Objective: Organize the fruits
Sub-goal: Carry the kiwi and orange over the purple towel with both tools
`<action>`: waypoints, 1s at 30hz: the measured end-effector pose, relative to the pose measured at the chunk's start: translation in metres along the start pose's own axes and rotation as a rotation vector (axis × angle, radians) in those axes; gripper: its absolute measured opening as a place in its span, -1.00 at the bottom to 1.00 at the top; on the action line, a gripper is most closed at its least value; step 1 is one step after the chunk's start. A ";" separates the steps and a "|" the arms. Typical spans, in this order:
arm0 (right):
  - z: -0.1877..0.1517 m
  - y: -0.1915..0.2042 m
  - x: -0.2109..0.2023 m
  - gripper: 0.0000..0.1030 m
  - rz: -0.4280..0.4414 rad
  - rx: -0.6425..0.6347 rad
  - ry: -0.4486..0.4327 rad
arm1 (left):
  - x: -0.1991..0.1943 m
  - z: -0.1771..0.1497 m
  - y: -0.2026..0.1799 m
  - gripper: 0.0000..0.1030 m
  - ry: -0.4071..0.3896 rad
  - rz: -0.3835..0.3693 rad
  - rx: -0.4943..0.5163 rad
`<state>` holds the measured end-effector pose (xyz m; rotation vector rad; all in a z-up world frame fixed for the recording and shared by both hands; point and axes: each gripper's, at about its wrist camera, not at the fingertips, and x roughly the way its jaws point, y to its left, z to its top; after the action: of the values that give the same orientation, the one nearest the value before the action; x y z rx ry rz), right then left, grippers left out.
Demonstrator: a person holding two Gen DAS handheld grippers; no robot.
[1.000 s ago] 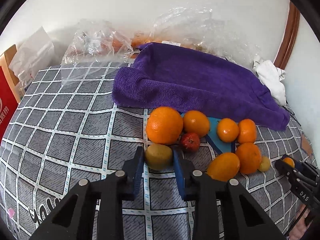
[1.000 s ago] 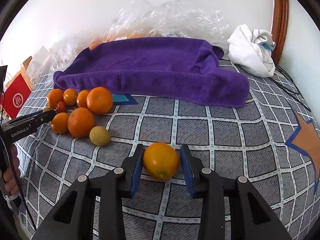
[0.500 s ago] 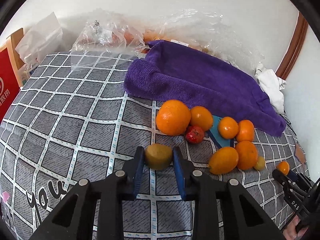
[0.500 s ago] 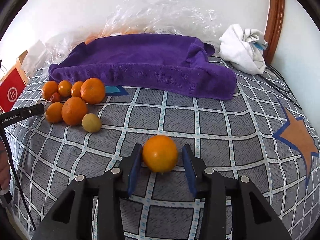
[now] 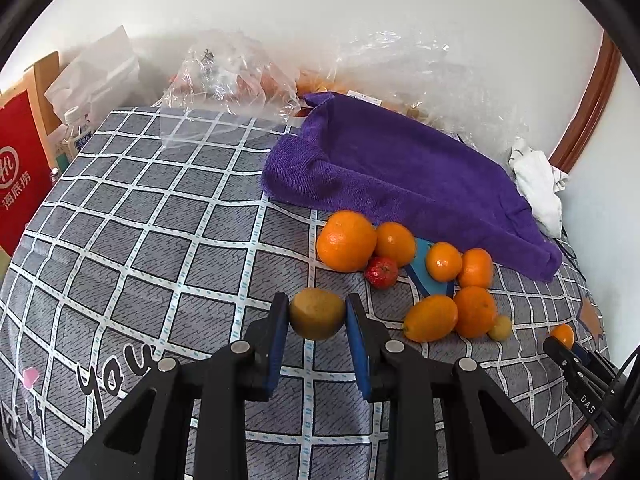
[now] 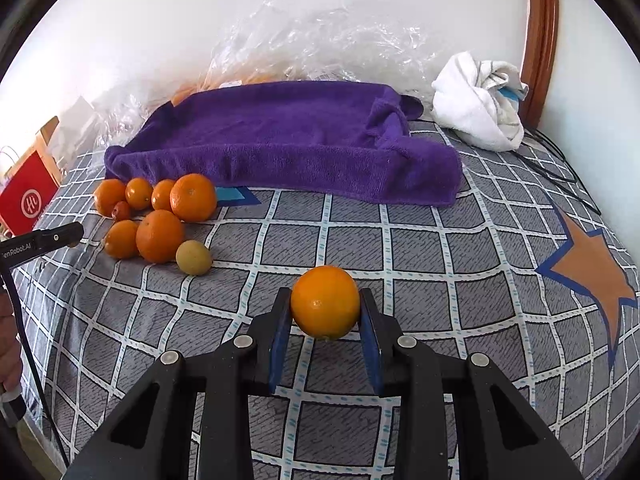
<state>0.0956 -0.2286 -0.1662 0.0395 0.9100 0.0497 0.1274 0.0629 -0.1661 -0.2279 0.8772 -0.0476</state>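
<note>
Left gripper [image 5: 317, 316] clenched on brownish-yellow fruit [image 5: 317, 313], blue pads pressing both sides, fruit clear of checked bedspread [image 5: 152, 240]. Just beyond and right of it: cluster of oranges [image 5: 346, 241] with small red fruit [image 5: 381, 272], purple towel [image 5: 400, 176] behind.

Right gripper [image 6: 325, 308] closing on orange [image 6: 325, 302], pads touching both sides. Ahead-left of it: pale yellow fruit [image 6: 193, 257] beside same cluster. White cloth [image 6: 478, 116] far ahead-right.
</note>
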 end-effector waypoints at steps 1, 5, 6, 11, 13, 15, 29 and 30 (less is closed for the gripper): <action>0.001 -0.001 -0.002 -0.37 0.003 0.006 -0.003 | -0.002 0.001 0.000 -0.47 -0.004 -0.002 -0.001; 0.009 -0.003 -0.010 -0.37 0.007 0.017 -0.016 | -0.013 0.008 -0.004 -0.47 -0.027 -0.005 0.006; 0.012 -0.004 -0.012 -0.37 0.006 0.016 -0.019 | -0.016 0.011 -0.006 -0.47 -0.034 -0.004 0.008; 0.030 -0.008 -0.022 -0.37 -0.001 0.021 -0.049 | -0.028 0.029 -0.014 -0.47 -0.061 -0.015 0.017; 0.038 -0.010 -0.026 -0.37 -0.010 0.028 -0.061 | -0.032 0.037 -0.018 -0.47 -0.075 -0.021 0.021; 0.046 -0.012 -0.028 -0.37 -0.019 0.035 -0.070 | -0.036 0.044 -0.022 -0.47 -0.086 -0.025 0.024; 0.102 -0.021 -0.024 -0.37 -0.012 0.058 -0.129 | -0.026 0.100 -0.040 -0.47 -0.135 -0.035 0.065; 0.107 -0.022 -0.021 -0.37 -0.016 0.056 -0.131 | -0.024 0.104 -0.042 -0.47 -0.136 -0.036 0.070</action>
<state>0.1674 -0.2528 -0.0854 0.0863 0.7807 0.0070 0.1937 0.0439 -0.0746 -0.1788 0.7347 -0.0955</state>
